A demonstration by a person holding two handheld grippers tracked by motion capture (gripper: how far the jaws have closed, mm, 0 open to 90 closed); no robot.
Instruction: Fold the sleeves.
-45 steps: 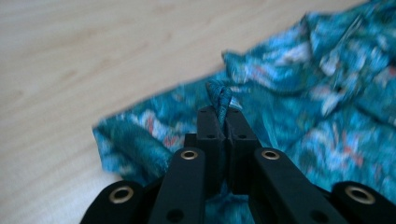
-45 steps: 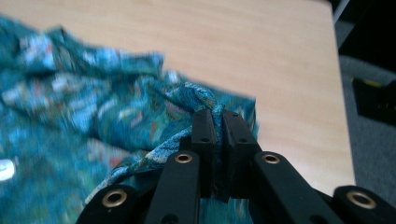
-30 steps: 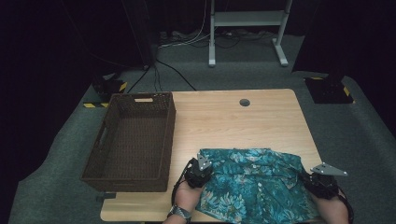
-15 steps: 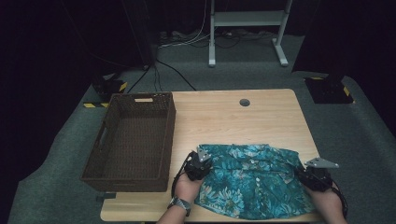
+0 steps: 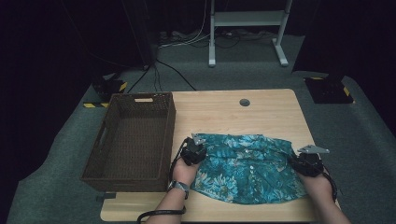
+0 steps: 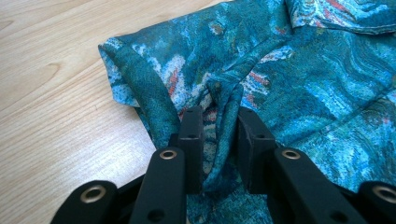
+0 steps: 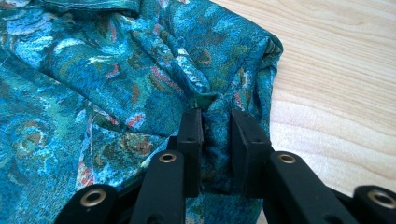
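A teal patterned shirt (image 5: 247, 163) lies spread on the near part of the wooden table (image 5: 233, 112). My left gripper (image 5: 198, 145) is at the shirt's left edge. In the left gripper view its jaws (image 6: 219, 116) pinch an upright fold of the shirt (image 6: 303, 70). My right gripper (image 5: 296, 159) is at the shirt's right edge. In the right gripper view its jaws (image 7: 215, 116) have just been opening, and a fold of the shirt (image 7: 93, 70) still fills the narrow gap between them.
A dark woven basket (image 5: 105, 135) stands on the table's left side, close beside my left hand. A round cable hole (image 5: 244, 102) sits in the far middle of the tabletop. Bare wood lies beyond the shirt.
Both hands have moved away from the person, and the shirt's far edge has slid up the table with them.
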